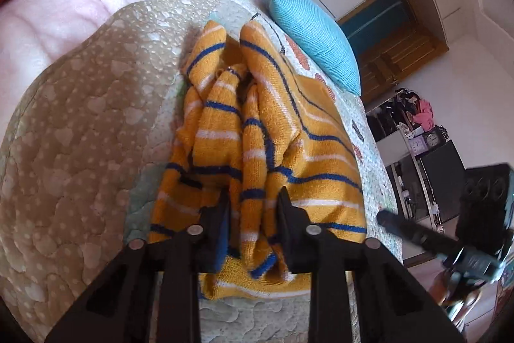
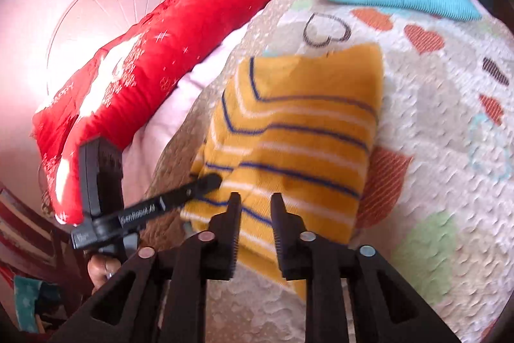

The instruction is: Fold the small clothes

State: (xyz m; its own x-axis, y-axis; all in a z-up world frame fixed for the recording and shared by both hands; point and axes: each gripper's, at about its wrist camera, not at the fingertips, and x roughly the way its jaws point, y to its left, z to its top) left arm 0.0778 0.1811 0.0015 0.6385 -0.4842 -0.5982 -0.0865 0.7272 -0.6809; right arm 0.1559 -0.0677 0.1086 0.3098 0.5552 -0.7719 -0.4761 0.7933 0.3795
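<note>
A small mustard-yellow garment with blue and white stripes point(image 1: 257, 130) lies bunched on a quilted bedspread point(image 1: 74, 124). My left gripper point(image 1: 253, 198) has its fingers around a raised fold of the cloth, with fabric bunched between them. In the right wrist view the same garment point(image 2: 298, 130) lies flatter. My right gripper point(image 2: 255, 201) hovers over its near edge with a narrow gap between the fingers and nothing clearly pinched. The left gripper's finger point(image 2: 205, 182) touches the garment's left edge there.
A red cushion point(image 2: 154, 47) and a pale pink blanket point(image 1: 48, 12) lie at the bed's head. A turquoise pillow point(image 1: 314, 34) lies beyond the garment. The right gripper tool point(image 1: 449, 237) shows at the bed's right edge, with shelves point(image 1: 417, 130) behind.
</note>
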